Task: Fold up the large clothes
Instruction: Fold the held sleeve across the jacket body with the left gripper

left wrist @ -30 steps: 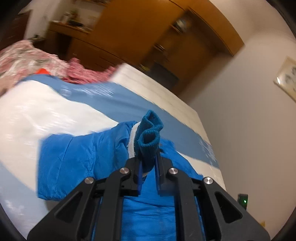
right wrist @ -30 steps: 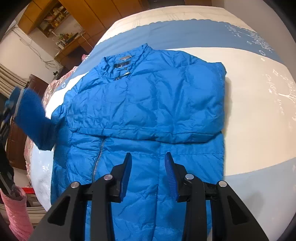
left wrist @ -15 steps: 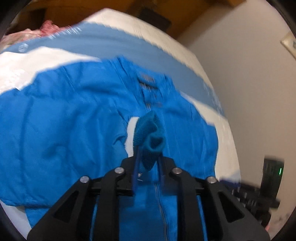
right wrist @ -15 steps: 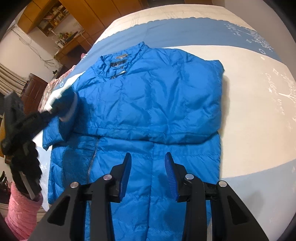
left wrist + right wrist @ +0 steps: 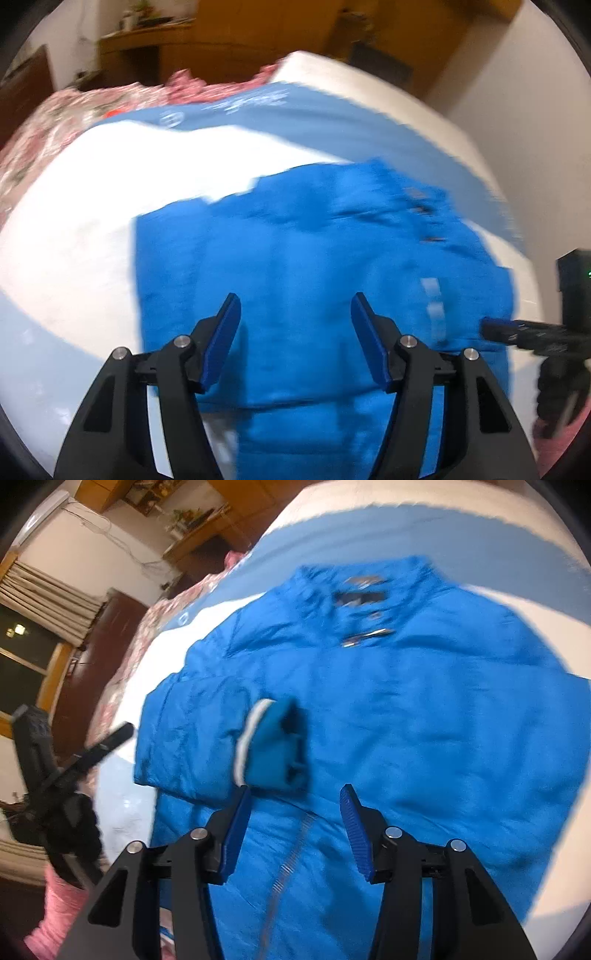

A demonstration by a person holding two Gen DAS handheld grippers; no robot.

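Lying flat across the bed [image 5: 535, 528], the blue jacket [image 5: 424, 709] has its left sleeve folded in over the chest, the knit cuff [image 5: 273, 749] resting near the zipper [image 5: 291, 864]. The left gripper [image 5: 295, 332] has just been opening its jaws, nothing between them; the right gripper [image 5: 295, 819] has likewise been opening, also empty. With the sleeve fold seemingly done, the next move probably calls for gripping the near hem.

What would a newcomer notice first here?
The bright blue jacket spread flat on the white-and-blue bed, collar at the far end. Next, its sleeve cuff folded across the front, lying free just beyond the open right gripper. The left gripper is open and empty too.
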